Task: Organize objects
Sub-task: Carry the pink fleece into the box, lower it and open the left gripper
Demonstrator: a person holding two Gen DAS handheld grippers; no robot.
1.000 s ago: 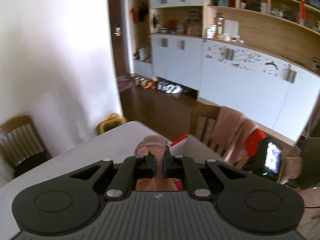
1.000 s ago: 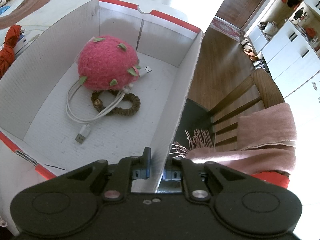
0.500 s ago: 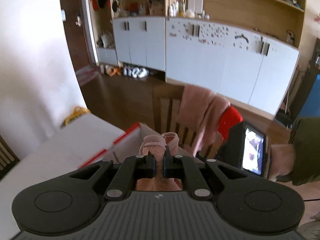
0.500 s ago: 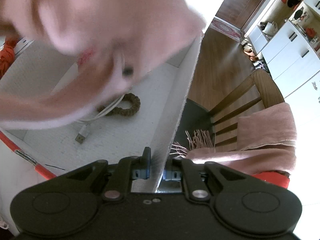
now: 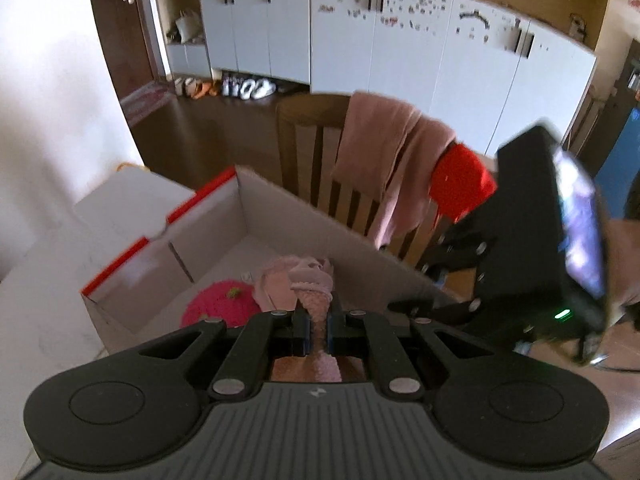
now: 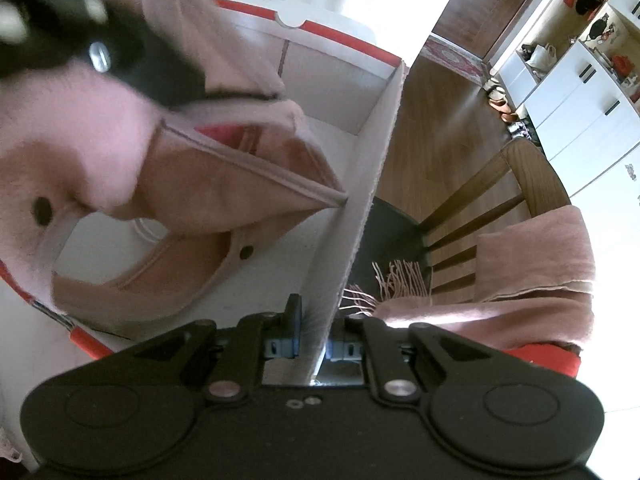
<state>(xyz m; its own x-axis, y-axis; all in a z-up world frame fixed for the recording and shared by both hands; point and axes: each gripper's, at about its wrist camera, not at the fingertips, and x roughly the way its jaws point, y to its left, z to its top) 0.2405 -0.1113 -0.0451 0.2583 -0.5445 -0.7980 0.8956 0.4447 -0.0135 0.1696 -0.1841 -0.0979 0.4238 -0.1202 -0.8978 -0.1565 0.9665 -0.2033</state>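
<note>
White cupboards [image 5: 372,36] and brown wood floor behind; wooden chair [image 5: 308,152] with pink scarf [image 5: 384,160] beside white table [image 5: 36,300]. From left wrist: left gripper [image 5: 317,322] clamped narrow on pink fluffy hat [image 5: 296,284], hanging over open cardboard box [image 5: 280,216]; red woolly toy [image 5: 220,306] on box floor; right gripper body at right. From right wrist: right gripper [image 6: 316,342] pinched on box side wall [image 6: 360,216]; hat [image 6: 192,184] low inside box, blurred, hiding most of floor.
</note>
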